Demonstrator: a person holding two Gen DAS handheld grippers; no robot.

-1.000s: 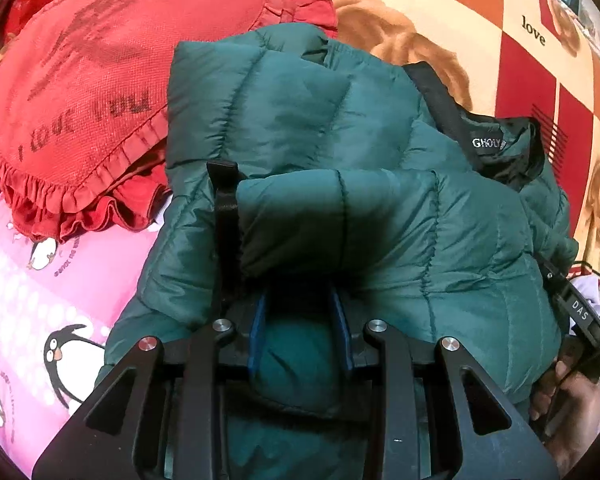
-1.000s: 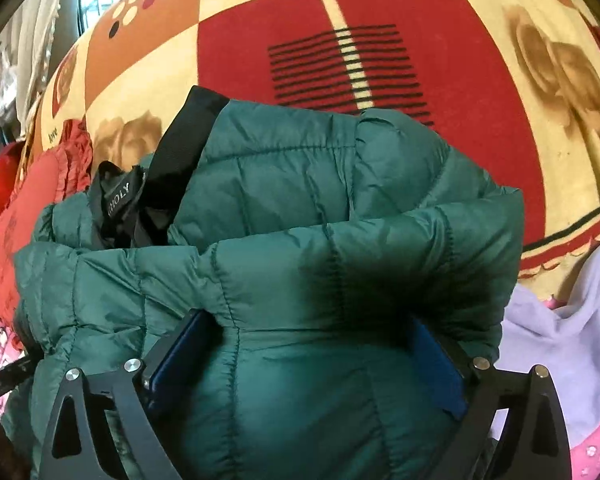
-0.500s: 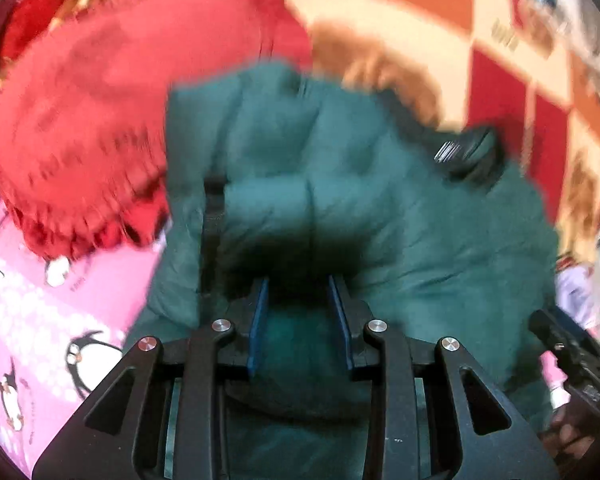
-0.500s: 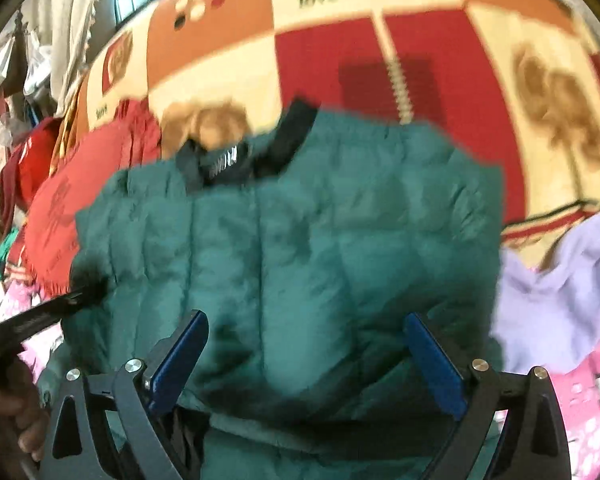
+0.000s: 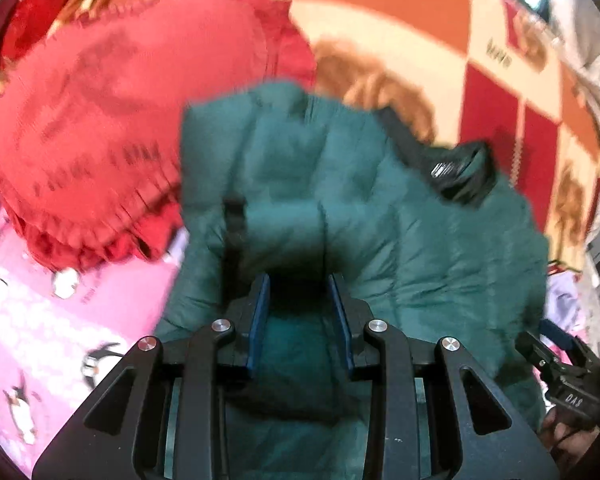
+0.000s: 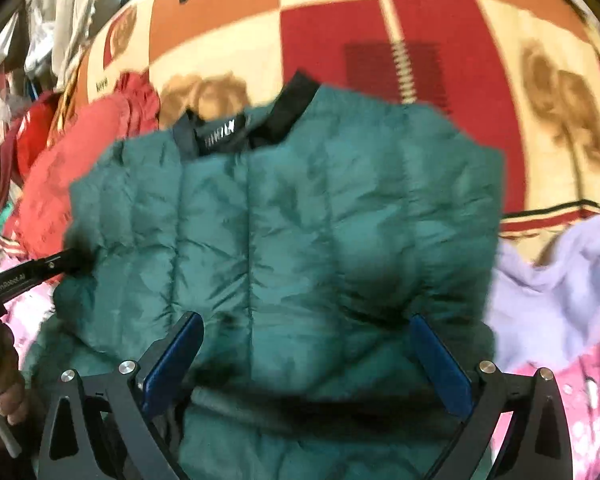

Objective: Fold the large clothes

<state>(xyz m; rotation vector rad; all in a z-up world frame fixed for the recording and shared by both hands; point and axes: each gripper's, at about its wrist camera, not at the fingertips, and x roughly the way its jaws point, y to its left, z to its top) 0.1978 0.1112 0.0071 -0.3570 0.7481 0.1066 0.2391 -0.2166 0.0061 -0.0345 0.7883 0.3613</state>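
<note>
With the left hand-held gripper [image 5: 300,320] clamped on the green puffer jacket [image 6: 284,232] and the right hand-held gripper [image 6: 306,360] spread wide, the fold looks mid-way; next, I'd guess, pressing it flat ahead.

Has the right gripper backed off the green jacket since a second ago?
Yes. The right gripper has pulled back from the green jacket: more patterned blanket shows beyond the collar now.

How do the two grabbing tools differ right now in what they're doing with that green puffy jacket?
The left tool has its blue pads close together, pinching a fold of the green jacket; the right tool has its pads spread wide, with the jacket lying between them unpinched. The left tool works on the side by the red pillow; the right tool is on the side by the lilac cloth. Both are black with blue pads.
</note>
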